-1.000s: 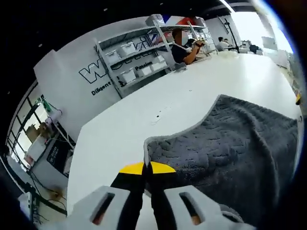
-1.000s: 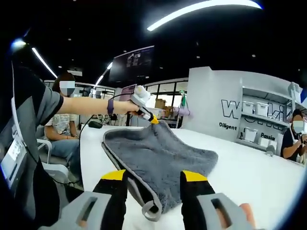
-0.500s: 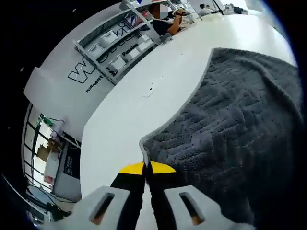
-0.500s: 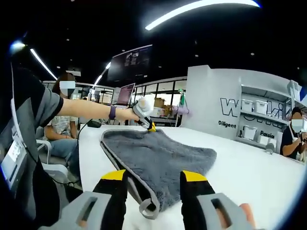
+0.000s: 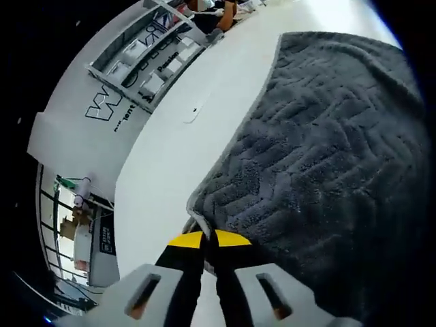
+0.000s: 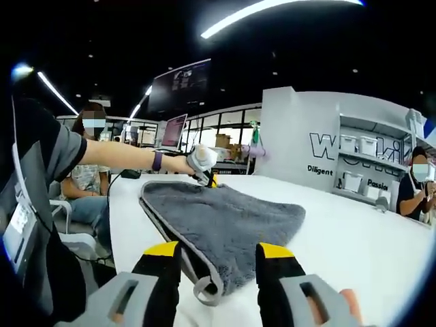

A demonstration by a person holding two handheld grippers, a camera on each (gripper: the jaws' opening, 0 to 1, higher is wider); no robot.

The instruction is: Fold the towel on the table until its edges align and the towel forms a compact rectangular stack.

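Note:
A dark grey towel [image 6: 221, 225] with a lighter hem lies folded on the white table [image 6: 354, 238]. In the left gripper view the towel [image 5: 320, 163] spreads to the right, and my left gripper [image 5: 206, 238] is shut on its near corner, low over the table. From the right gripper view that same left gripper [image 6: 206, 178] shows at the towel's far corner, held by a person's hand. My right gripper [image 6: 219, 249] stands open, its yellow-tipped jaws either side of the towel's near hem loop [image 6: 204, 291], not touching it.
A grey wall panel with lettering [image 6: 327, 146] and shelving with white bins [image 6: 364, 170] stand beyond the table. People sit at the far right [image 6: 417, 194] and at the left [image 6: 85, 180]. Bare table [image 5: 170, 170] lies left of the towel.
My left gripper has carried the towel corner down toward the table, and the raised fold has flattened. The right gripper has stayed open and almost still.

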